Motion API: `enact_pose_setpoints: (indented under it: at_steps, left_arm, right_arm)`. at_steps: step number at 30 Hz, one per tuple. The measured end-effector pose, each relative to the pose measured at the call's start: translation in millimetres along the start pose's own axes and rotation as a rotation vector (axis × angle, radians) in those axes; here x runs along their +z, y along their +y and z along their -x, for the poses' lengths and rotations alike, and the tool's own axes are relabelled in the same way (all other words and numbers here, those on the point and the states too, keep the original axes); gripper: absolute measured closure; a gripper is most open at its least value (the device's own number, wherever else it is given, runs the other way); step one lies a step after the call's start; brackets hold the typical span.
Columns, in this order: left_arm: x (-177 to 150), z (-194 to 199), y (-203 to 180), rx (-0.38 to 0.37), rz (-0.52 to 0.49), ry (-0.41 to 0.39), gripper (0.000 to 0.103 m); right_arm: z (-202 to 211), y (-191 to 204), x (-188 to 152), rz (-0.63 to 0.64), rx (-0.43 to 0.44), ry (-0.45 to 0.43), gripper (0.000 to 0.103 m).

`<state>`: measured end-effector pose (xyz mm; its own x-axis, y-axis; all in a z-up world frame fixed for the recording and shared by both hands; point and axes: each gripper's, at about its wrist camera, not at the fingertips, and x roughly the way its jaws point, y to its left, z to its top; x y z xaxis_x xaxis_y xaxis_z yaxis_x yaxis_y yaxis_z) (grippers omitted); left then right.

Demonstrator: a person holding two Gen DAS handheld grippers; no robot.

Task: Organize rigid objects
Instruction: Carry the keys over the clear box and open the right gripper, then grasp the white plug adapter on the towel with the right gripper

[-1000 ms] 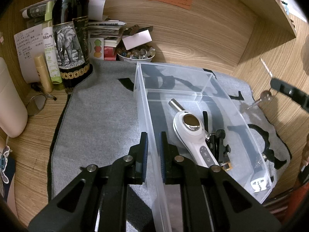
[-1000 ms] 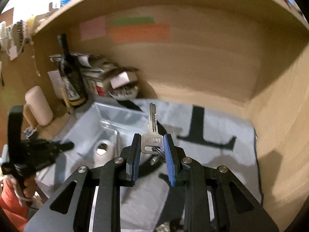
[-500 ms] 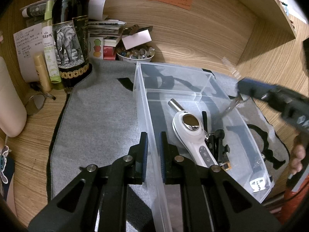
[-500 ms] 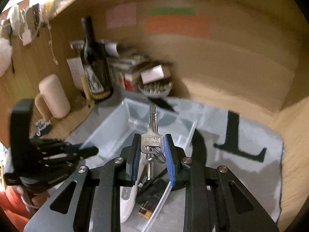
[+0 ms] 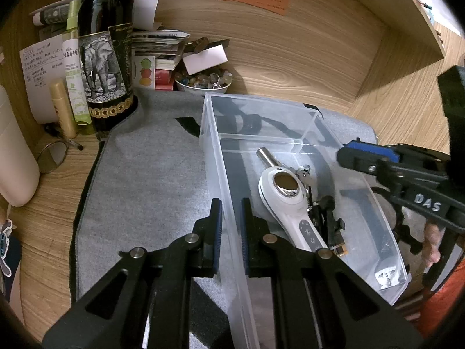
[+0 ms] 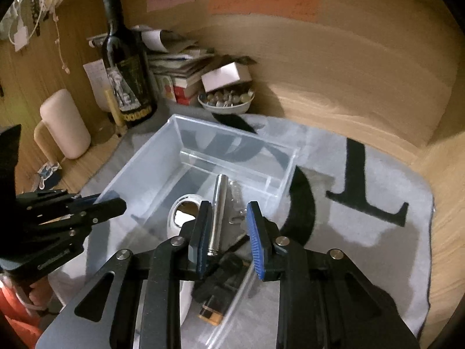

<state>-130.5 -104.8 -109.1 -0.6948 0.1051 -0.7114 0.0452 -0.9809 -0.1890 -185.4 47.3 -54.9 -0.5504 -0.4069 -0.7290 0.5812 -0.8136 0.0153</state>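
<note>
A clear plastic bin (image 5: 261, 100) sits on a grey mat (image 5: 145, 174). My left gripper (image 5: 231, 232) is shut on the bin's left long wall, near its front end. In the bin lie a white handheld device (image 5: 286, 192), a silver cylinder (image 5: 266, 155), a black clamp-like part (image 5: 324, 218) and a bunch of keys (image 5: 302, 174). My right gripper (image 6: 228, 240) hangs over the bin (image 6: 139, 157), open, with nothing between its pads. Below it I see the cylinder (image 6: 218, 209) and the blurred keys (image 6: 237, 202). It enters the left wrist view (image 5: 347, 152) from the right.
A dark wine bottle (image 5: 104, 58), a green spray bottle (image 5: 74, 67), stacked papers and a bowl of stones (image 5: 203, 83) crowd the back left. A cream jug (image 5: 14, 151) stands at far left. Wooden walls close the back and right.
The right gripper came in over the bin and sank toward it. The key it held upright has left its jaws and now lies in the bin. The left gripper kept still.
</note>
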Motion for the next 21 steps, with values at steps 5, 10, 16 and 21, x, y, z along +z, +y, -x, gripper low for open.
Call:
enact_pose_setpoints:
  at_steps: [5,10,16,21]
  left_arm:
    - [-0.6,1.1,1.8,0.0,-0.002,0.0,0.093]
    - [-0.8,-0.4,0.5,0.001,-0.001,0.0,0.093]
    - [-0.6,-1.2,-0.4,0.0,-0.002,0.0,0.093]
    - [1.5,-6.3,-8.8,0.001,-0.003,0.001,0.093]
  right_arm:
    - [20.7,-6.5,-3.9,-0.015,-0.04,-0.04,0.066]
    - [46.3,-21.4,-12.4,-0.05,-0.105,-0.076,0.066]
    - [75.4,-39.8,-34.4,-0.106,-0.228,-0.108,0.05]
    - [78.7,-50.8,-63.4,-0.155,-0.264,-0.051,0.049]
